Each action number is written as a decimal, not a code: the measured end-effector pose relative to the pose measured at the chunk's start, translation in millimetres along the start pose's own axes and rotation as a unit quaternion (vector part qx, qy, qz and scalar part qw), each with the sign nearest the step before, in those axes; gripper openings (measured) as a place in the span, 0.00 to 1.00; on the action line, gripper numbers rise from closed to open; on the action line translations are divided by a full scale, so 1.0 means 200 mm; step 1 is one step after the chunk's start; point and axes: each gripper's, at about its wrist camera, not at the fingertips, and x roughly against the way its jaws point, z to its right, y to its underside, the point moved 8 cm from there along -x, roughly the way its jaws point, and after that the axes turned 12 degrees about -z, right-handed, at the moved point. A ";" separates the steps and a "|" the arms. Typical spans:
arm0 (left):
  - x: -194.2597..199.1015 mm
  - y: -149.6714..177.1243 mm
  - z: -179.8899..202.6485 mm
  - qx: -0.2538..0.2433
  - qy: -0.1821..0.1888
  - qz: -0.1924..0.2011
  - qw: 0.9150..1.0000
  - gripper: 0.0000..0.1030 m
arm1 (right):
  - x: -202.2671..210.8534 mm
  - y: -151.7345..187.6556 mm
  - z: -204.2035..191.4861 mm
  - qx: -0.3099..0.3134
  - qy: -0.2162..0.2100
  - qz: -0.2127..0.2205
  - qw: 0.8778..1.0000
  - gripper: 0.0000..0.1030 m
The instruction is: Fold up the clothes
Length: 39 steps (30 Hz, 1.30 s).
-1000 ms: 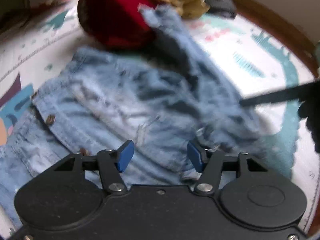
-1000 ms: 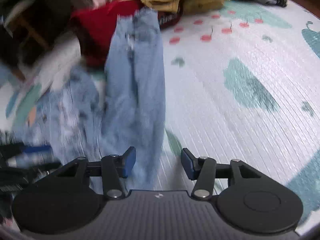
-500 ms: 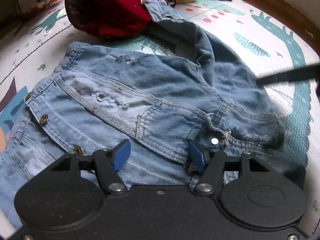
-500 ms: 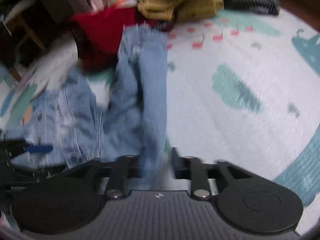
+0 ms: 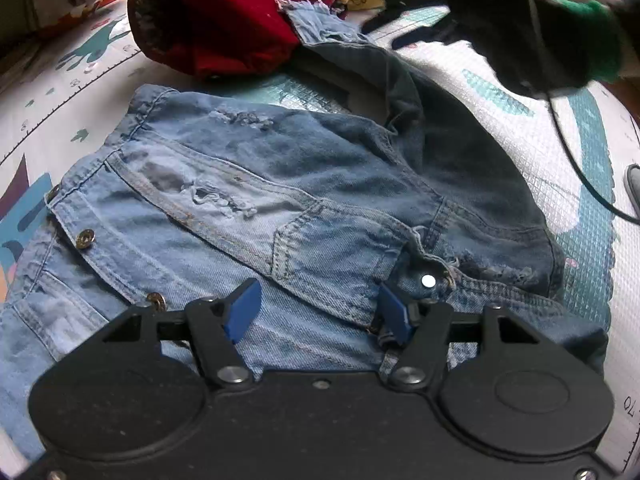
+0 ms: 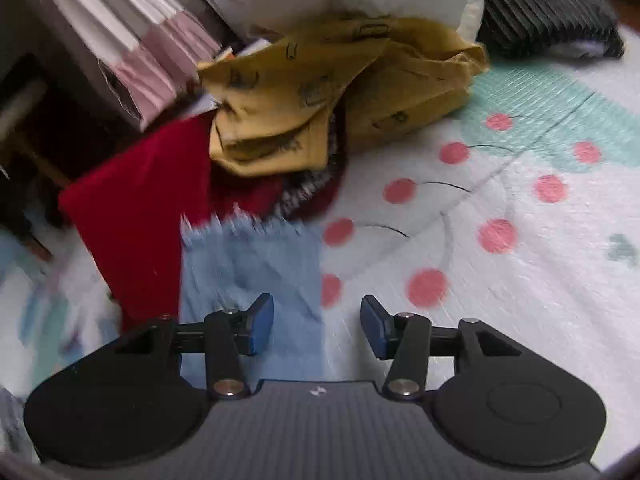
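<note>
- The play mat (image 5: 568, 120), white with teal and pink prints, carries everything; it lies under and beyond both tongs.
- The denim jacket (image 5: 280, 184) lies spread on the mat directly ahead of the left tongs, its sleeve (image 5: 360, 60) running away toward the frayed cuff (image 6: 248, 248), which sits just ahead of the right tongs.
- A red garment (image 5: 208, 28) lies past the jacket, touching the cuff; a mustard garment (image 6: 320, 92) is heaped beyond it, ahead of the right tongs, with a dark ribbed knit (image 6: 548, 16) farther off to their right.
- The left tongs (image 5: 320, 312) hover low over the jacket's hem, jaws wide apart, gripping nothing.
- The right tongs (image 6: 316, 326) sit over the sleeve's edge, jaws likewise spread, with nothing between them; only the left pad overlaps denim.
- Risk: the right tongs straddle the sleeve's edge and bare mat, so closing here may pinch one thin layer or miss.
- Risk: the cuff touches the red garment, so a grasp placed farther forward could drag that along.
- Risk: the stiff, bunched sleeve may spring back when folded across the body.
- The snap button (image 5: 428, 281) by the left tongs could slip a grip.
</note>
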 end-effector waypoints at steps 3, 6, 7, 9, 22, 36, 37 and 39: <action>0.00 0.00 0.00 -0.003 0.000 -0.001 1.000 0.62 | -0.07 0.00 -0.06 0.027 -0.024 -0.029 0.999 0.04; -0.01 -0.01 0.00 -0.004 0.000 -0.005 1.000 0.62 | 0.01 -0.01 -0.06 0.016 -0.027 -0.001 1.000 0.04; -0.01 -0.01 0.00 -0.004 0.000 -0.006 1.000 0.62 | 0.07 -0.02 -0.03 0.000 -0.021 0.023 1.000 0.04; -0.01 -0.01 0.00 0.000 0.001 -0.008 1.000 0.62 | 0.22 -0.06 0.04 -0.030 -0.001 0.070 0.997 0.04; -0.01 -0.03 0.00 0.011 0.010 -0.015 1.000 0.63 | 0.30 0.20 -0.11 0.255 0.119 0.045 0.959 0.42; 0.93 0.78 -0.88 0.330 -0.101 0.101 0.933 0.62 | 0.16 0.53 -0.56 0.358 0.137 0.010 0.924 0.51; 0.98 0.91 -0.93 0.371 -0.110 0.109 0.916 0.62 | 0.16 0.59 -0.65 0.363 0.125 0.013 0.923 0.51; 1.02 1.11 -0.95 0.427 -0.115 0.119 0.889 0.61 | 0.16 0.75 -0.85 0.392 0.088 0.012 0.916 0.51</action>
